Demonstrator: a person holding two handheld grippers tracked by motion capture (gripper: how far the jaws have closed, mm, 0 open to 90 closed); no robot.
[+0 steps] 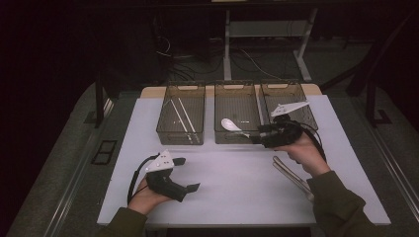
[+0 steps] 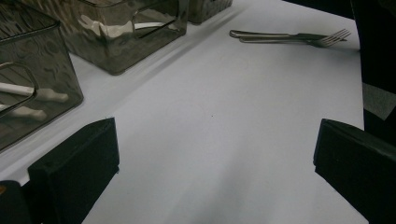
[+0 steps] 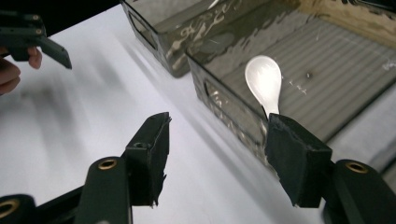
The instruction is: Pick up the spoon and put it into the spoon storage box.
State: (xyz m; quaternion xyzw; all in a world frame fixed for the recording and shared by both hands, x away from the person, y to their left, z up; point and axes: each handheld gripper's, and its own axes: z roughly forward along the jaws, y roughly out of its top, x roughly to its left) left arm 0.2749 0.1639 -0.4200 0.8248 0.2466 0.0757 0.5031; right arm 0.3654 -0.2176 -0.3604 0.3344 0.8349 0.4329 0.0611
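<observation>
A white spoon (image 1: 230, 124) hangs at the front of the middle bin (image 1: 236, 101), bowl over the bin floor. In the right gripper view the spoon (image 3: 264, 81) runs down behind the tip of one jaw, and its handle is hidden there. My right gripper (image 1: 257, 134) points left at that bin's front wall (image 3: 224, 109); its jaws (image 3: 218, 122) stand apart with only white table between them, so it is open. I cannot tell whether the spoon rests on the rim or against that jaw. My left gripper (image 1: 187, 174) lies at the front left, open wide (image 2: 215, 133) and empty.
Three dark see-through bins line the back of the white table (image 1: 232, 182). The left bin (image 1: 163, 129) holds white chopsticks (image 1: 179, 114); the right bin (image 1: 296, 94) is behind my right hand. A metal fork and a second metal utensil (image 1: 291, 175) lie at the front right (image 2: 289, 36).
</observation>
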